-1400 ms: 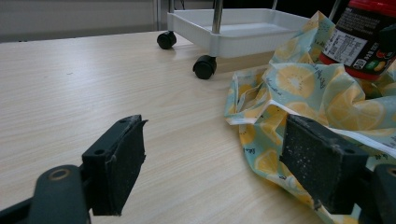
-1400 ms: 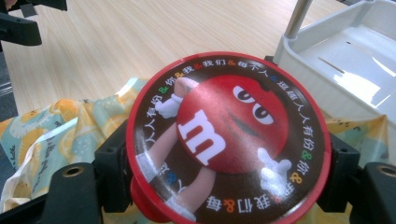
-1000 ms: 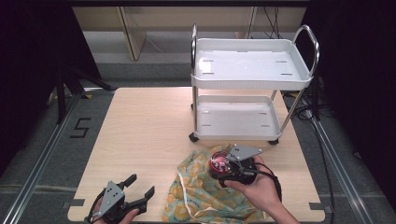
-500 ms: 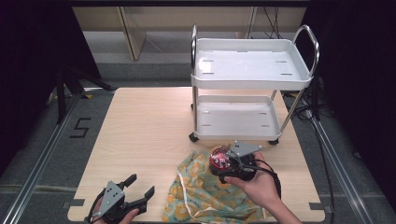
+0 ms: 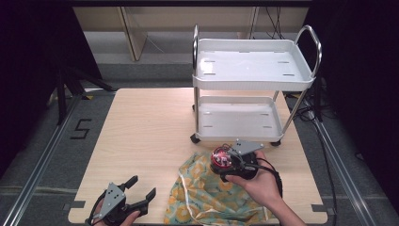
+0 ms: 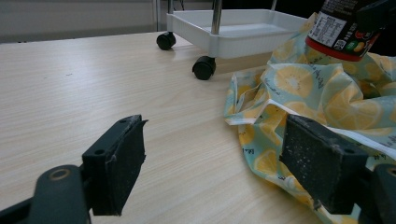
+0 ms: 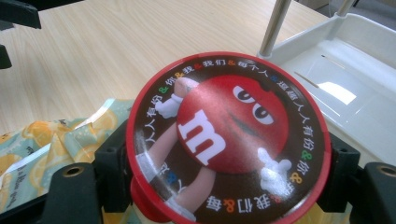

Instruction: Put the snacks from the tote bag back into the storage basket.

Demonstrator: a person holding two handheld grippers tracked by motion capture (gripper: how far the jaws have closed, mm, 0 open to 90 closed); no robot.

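Pale wood-grain table (image 5: 155, 136), dark surround; white two-tier trolley (image 5: 254, 70) stands at its far right. Right gripper (image 5: 234, 162) is clamped on an M&M's jar (image 5: 222, 159) by its sides, held just above the lemon-print drawstring bag (image 5: 211, 195) at the near edge. Jar lies tipped: long axis roughly level, in line with the gripper, red-rimmed lid (image 7: 229, 140) facing the right gripper camera, base toward the trolley. Right hand (image 5: 256, 186) wraps the gripper from below, forearm entering from the near right. Left gripper (image 5: 134, 193) sits low at the near left corner, jaws wide apart, empty, aimed toward the bag and trolley castors (image 6: 204, 67).
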